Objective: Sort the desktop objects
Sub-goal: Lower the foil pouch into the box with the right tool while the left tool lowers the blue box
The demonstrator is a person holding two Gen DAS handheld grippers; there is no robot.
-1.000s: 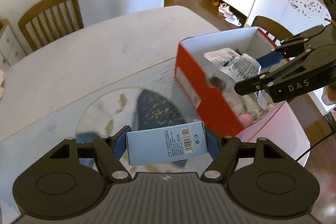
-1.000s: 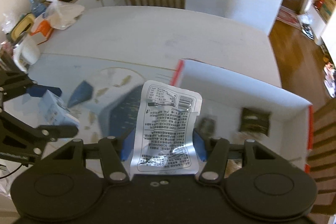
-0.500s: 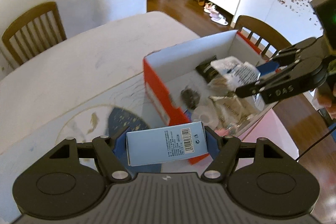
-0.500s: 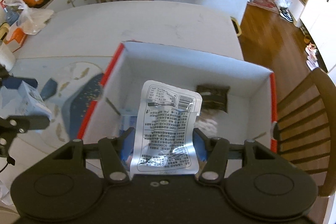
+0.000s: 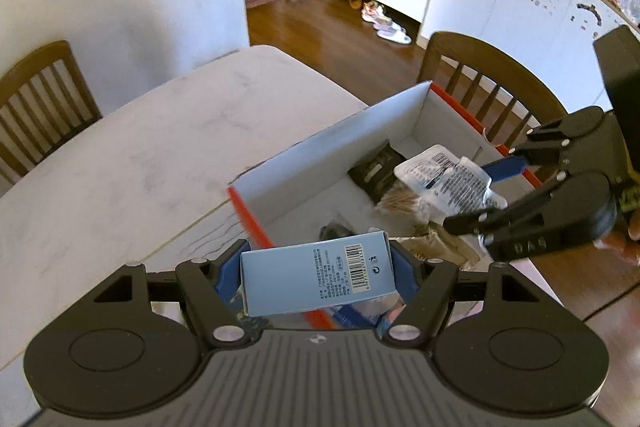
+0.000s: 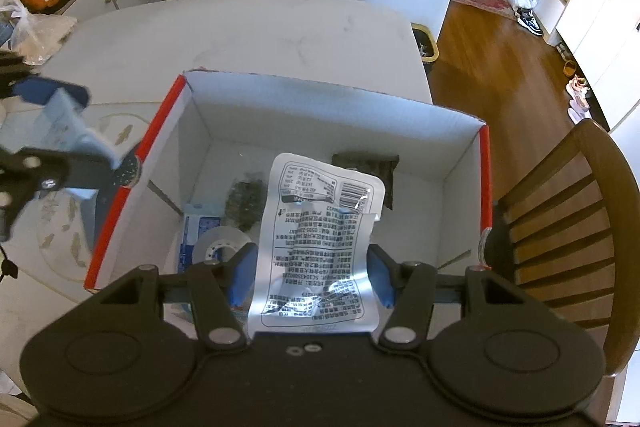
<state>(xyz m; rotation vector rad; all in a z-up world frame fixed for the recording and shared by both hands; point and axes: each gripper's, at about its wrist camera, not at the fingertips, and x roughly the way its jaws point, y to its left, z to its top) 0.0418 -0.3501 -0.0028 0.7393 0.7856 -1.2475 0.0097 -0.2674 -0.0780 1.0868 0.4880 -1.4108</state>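
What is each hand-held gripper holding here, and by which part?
Left hand-held gripper: light blue carton, by its two ends. Right hand-held gripper: silver printed sachet, by its lower side edges.

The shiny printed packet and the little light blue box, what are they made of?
The shiny silver printed packet looks like thin plastic or foil film: glossy, crinkled, catching glare. The light blue rectangular box looks like matte printed cardboard, with crisp folded edges and a barcode.

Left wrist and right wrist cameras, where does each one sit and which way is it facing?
Left wrist: rides the left gripper, looks over the blue carton toward the red box; right gripper shows.
Right wrist: rides the right gripper, looks down past the silver pouch into the box; left gripper shows.
Shared: box, pouch, carton.
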